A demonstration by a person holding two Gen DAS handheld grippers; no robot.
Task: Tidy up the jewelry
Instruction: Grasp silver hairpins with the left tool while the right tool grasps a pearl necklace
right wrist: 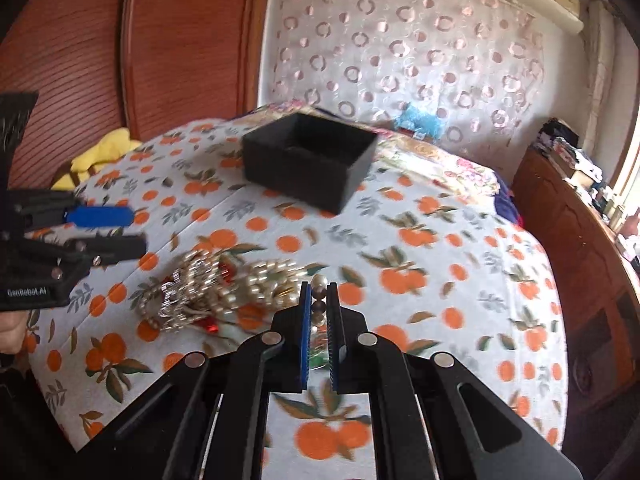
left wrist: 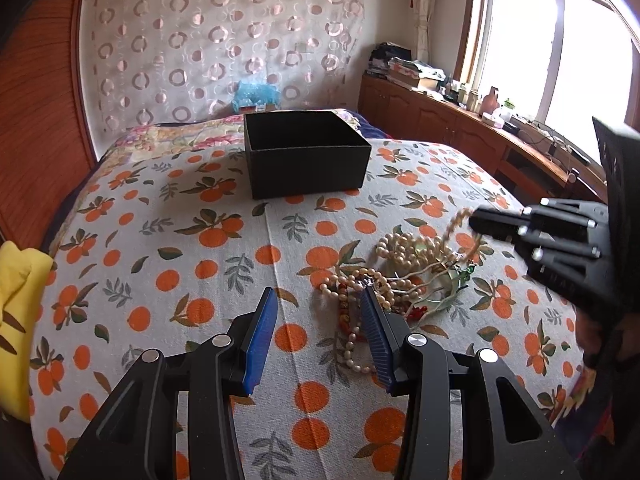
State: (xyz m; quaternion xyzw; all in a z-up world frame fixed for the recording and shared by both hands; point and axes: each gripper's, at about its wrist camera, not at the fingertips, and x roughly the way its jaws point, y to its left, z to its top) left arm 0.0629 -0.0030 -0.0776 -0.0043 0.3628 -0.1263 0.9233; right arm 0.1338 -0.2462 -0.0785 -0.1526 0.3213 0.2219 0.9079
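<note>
Blue-padded jaws of my left gripper point(left wrist: 318, 300) stand partly spread over the orange-print bedspread point(left wrist: 160, 240), holding nothing; the right-hand pad's tip sits at the near edge of the jewelry pile point(left wrist: 404, 276), a tangle of pearl strands. Beyond it stands the black box point(left wrist: 306, 154), open-topped and well apart from the pile. My right gripper point(left wrist: 476, 222) reaches in from the right with a beaded strand point(left wrist: 454, 228) trailing up to its tip.

From the right wrist, my right gripper point(right wrist: 319, 294) is pressed nearly together, pinching a beaded strand point(right wrist: 319, 282) between its pads. The jewelry pile point(right wrist: 216, 288) lies just left of the fingers, blurred. My left gripper point(right wrist: 138, 232) hovers at the left edge near the pile. The black box point(right wrist: 310, 160) sits farther back.
</note>
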